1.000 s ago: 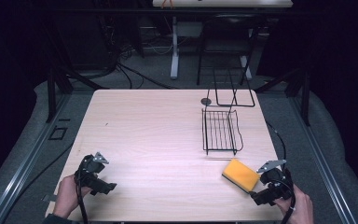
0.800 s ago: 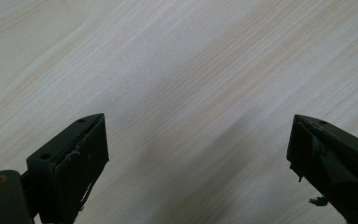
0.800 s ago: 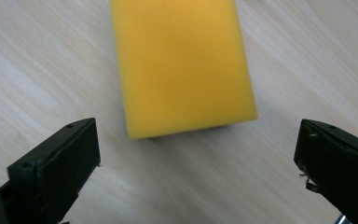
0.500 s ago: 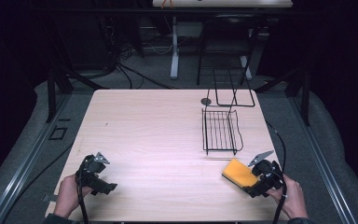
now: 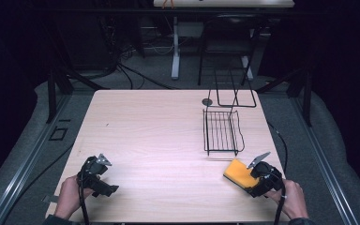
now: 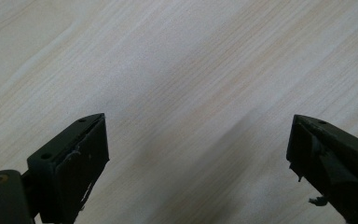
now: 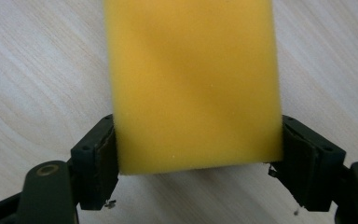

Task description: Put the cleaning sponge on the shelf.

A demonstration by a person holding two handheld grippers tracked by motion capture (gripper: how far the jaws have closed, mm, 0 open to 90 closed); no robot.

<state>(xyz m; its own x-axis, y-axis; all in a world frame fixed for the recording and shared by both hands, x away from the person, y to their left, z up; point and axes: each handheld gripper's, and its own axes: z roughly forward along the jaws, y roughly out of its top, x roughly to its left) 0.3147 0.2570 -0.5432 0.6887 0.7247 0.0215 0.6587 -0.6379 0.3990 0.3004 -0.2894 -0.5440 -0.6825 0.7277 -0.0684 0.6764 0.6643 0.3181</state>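
Right gripper (image 7: 198, 158): jaws had just been closing, pinched the yellow sponge (image 7: 193, 84) on the table (image 5: 159, 126).
Left gripper (image 6: 198, 154): jaws spread, nothing between.

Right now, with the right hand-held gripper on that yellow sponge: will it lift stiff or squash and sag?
The sponge looks like soft foam, so it is probably light and compressible. The right hand-held gripper, whose jaws have just been closing, now presses both its sides near one end; expect some squash there. The long free part may droop a little. It lies flat, so rolling seems unlikely.
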